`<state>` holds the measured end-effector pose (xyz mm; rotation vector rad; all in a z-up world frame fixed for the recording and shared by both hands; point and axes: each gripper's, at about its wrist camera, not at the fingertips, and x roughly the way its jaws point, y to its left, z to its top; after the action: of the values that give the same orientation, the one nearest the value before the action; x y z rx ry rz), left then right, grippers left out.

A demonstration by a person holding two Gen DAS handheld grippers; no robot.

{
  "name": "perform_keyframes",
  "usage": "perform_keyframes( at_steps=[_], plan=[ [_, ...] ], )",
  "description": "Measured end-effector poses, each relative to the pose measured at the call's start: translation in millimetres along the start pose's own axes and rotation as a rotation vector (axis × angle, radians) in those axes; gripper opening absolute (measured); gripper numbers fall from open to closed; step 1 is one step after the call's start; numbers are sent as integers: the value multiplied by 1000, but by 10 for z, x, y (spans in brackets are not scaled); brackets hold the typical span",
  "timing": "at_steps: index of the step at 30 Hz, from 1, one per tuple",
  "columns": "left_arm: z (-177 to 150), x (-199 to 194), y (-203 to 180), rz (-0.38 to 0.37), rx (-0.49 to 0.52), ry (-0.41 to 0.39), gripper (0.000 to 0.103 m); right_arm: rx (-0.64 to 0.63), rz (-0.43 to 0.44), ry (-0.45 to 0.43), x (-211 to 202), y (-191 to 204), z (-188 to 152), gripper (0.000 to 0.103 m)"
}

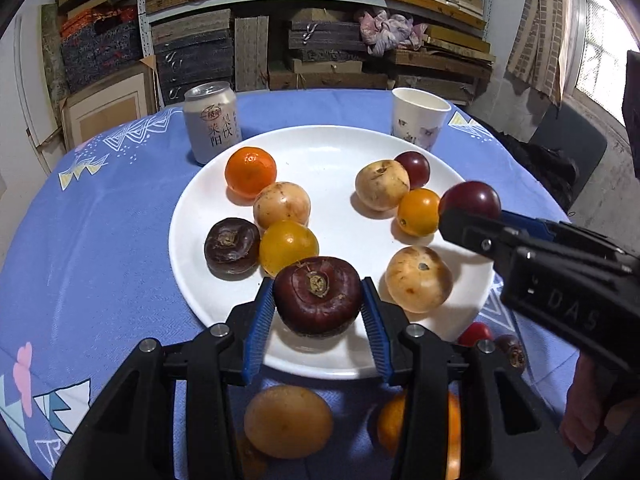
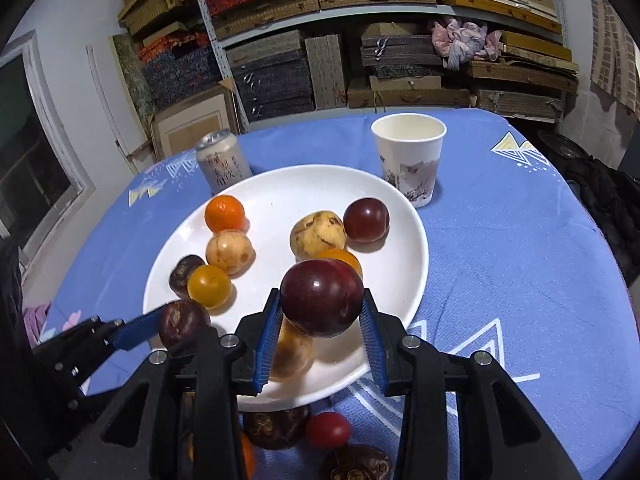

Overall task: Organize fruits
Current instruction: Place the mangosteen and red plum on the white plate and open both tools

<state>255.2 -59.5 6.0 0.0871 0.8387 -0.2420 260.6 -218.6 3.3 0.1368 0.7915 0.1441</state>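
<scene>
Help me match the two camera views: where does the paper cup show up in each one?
Left wrist view: the paper cup stands top right of centre, just behind the white plate's far rim.
Right wrist view: the paper cup stands above centre, slightly right, past the plate's far right rim.
Shared landmark: the drink can, left of the cup.

Counter under a blue patterned cloth

The counter [image 2: 520, 264] carried a white plate [image 2: 400, 216], with a drink can [image 2: 222, 166] at its far left rim and a paper cup [image 2: 410, 156] at its far right. Loose fruit lay on the cloth at the near edge (a yellow-brown fruit [image 1: 288, 420], an orange [image 1: 390, 424], a small red one [image 2: 328, 429], two dark ones [image 2: 276, 426]).
</scene>
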Motion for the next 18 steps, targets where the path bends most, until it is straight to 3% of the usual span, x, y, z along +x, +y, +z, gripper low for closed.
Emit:
perform_keyframes(
  at_steps=[7,9,12,14,18],
  plan=[
    [-42,142,9,29,4,18,43,-2,-23,23,130,-52,-40,41],
    [-43,132,5,43,7,9,50,-2,-30,19,139,-50,-47,41],
    [-36,63,3,65,9,-24,62,-15,-44,-6,91,-27,-46,51],
    [-29,24,-1,65,12,-37,63,-25,-53,-37,28,-11,-36,64],
    [-32,-33,-22,85,23,-57,66,-35,-50,-71,-82,23,-13,64]
  ],
)
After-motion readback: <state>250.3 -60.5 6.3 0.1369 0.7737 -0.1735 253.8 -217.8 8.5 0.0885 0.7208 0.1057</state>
